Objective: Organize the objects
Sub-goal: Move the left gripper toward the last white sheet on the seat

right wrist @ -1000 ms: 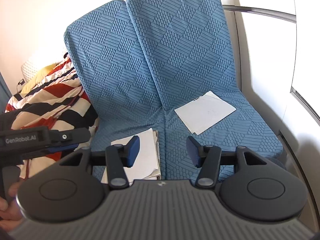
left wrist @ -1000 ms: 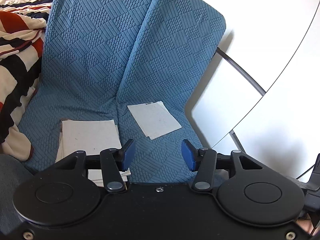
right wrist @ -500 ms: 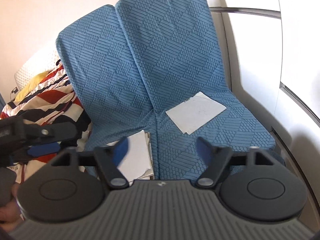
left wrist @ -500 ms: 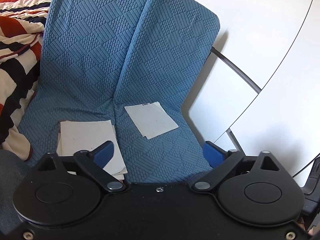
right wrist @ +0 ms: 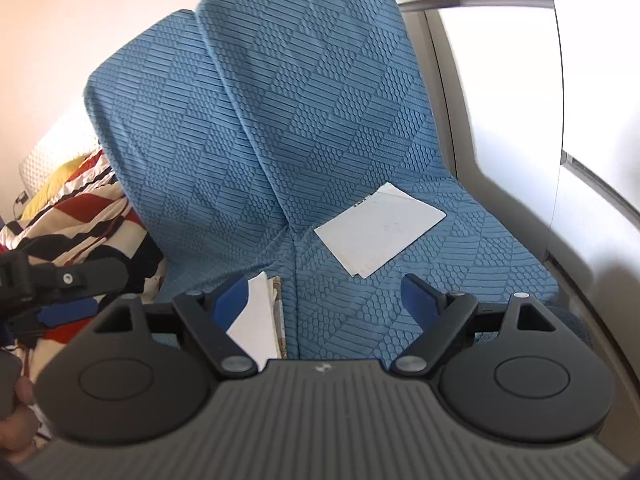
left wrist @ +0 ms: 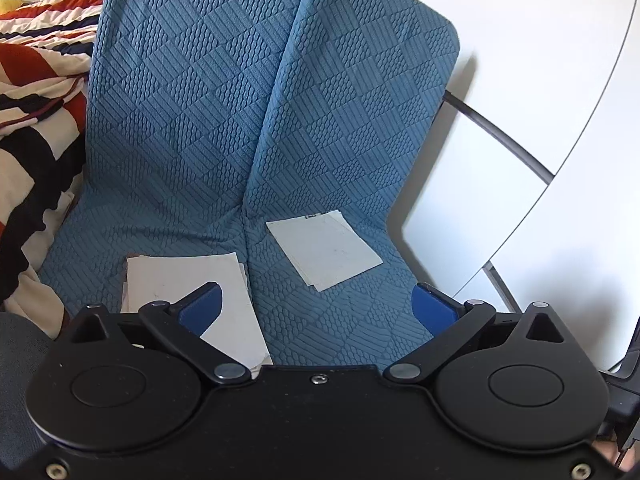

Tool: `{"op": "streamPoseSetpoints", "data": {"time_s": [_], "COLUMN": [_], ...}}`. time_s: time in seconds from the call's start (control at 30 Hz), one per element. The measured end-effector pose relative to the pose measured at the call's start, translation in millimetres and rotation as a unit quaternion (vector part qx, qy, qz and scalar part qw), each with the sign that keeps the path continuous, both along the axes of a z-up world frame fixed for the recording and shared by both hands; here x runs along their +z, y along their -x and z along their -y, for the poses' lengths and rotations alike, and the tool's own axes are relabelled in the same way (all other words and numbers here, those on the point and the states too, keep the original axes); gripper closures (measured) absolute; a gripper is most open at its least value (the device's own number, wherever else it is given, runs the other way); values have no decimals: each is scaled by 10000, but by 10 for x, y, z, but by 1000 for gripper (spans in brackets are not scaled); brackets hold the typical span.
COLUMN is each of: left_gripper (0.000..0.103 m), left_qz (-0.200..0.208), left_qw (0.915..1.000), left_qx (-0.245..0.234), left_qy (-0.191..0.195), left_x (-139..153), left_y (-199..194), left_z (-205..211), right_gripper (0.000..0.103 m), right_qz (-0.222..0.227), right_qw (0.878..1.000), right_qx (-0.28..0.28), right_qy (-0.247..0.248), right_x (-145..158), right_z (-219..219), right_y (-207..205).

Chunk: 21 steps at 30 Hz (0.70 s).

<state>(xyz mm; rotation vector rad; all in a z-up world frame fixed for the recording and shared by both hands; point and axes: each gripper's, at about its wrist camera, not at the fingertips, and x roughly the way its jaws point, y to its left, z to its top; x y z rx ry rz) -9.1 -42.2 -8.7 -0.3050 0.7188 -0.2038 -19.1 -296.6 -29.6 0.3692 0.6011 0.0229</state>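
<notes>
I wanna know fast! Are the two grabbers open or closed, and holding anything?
Left gripper: open, holding nothing.
Right gripper: open, holding nothing.

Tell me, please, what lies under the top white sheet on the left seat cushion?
Under the top white sheet the edges of more papers stick out along its sides, so it tops a stack on the blue cushion. Their number and faces are covered.
</notes>
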Motion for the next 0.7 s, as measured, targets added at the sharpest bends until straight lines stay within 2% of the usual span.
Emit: {"op": "streamPoseSetpoints", "data": {"time_s": [0.37, 0.7], "left_gripper": [2, 2], "left_qz": [-65, -173], "left_qw": [9999, 9997], "left_qx": [-111, -97], "left_qy": [101, -156], "left_x": [-317, -638], "left_y": [-533, -832], "left_z": [153, 435], "right_gripper": [18, 18], "right_qz": [-69, -131], "right_qw": [9993, 9978], "right_qx": [-372, -647], "right_qy": [-23, -104], "right_x": [-439, -805], "right_z": [281, 554], "right_y": [-355, -573]}}
